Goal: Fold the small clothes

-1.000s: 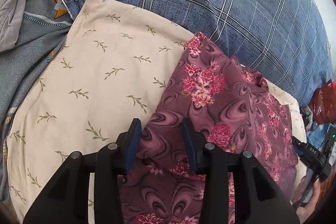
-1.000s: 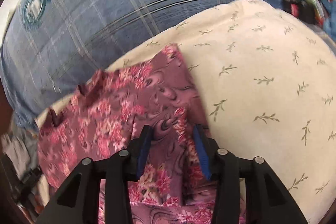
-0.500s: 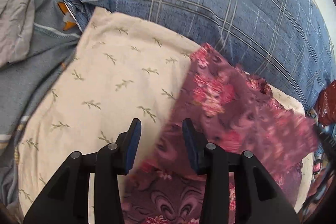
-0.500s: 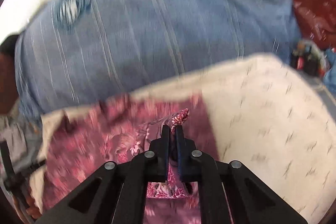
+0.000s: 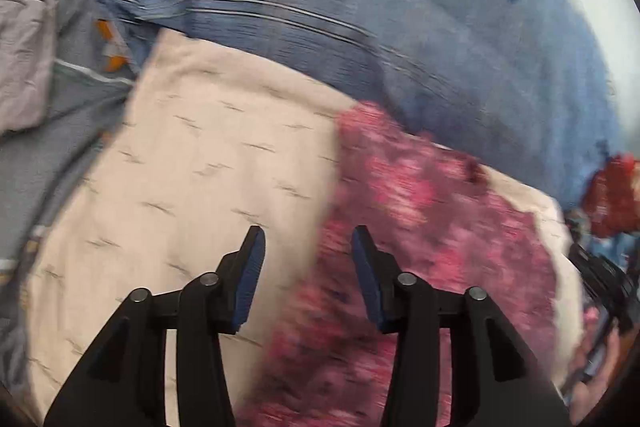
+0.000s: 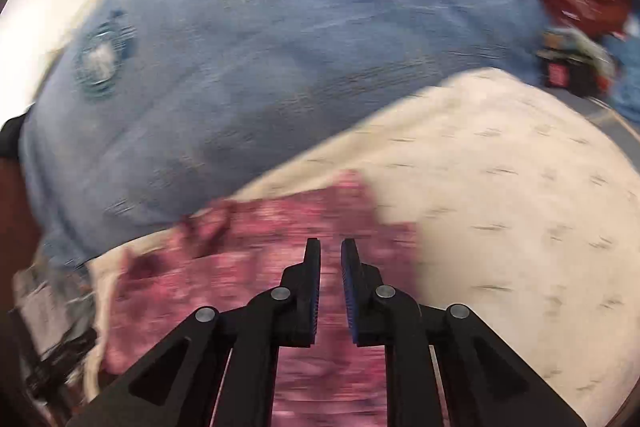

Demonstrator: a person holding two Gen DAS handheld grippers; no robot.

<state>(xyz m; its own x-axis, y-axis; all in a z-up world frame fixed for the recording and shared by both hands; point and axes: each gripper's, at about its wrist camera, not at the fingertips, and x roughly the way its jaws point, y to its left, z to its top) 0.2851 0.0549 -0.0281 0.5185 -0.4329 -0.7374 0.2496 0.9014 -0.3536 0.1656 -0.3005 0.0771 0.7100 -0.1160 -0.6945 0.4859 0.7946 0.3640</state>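
Below, floral garment (image 5: 420, 227) on cream pillow (image 5: 208, 163).

Both my feeds motion-blurred: floral garment (image 5: 420, 227) pattern unreadable, its lower part cut off by frame edge; blue pillow badge (image 6: 100, 57) illegible.

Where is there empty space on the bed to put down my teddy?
The cream sheet is bare between the gray clothes and the pink flowered garment, below the blue pillow. In the right view it is bare again right of the garment. The far right edge looks cluttered.
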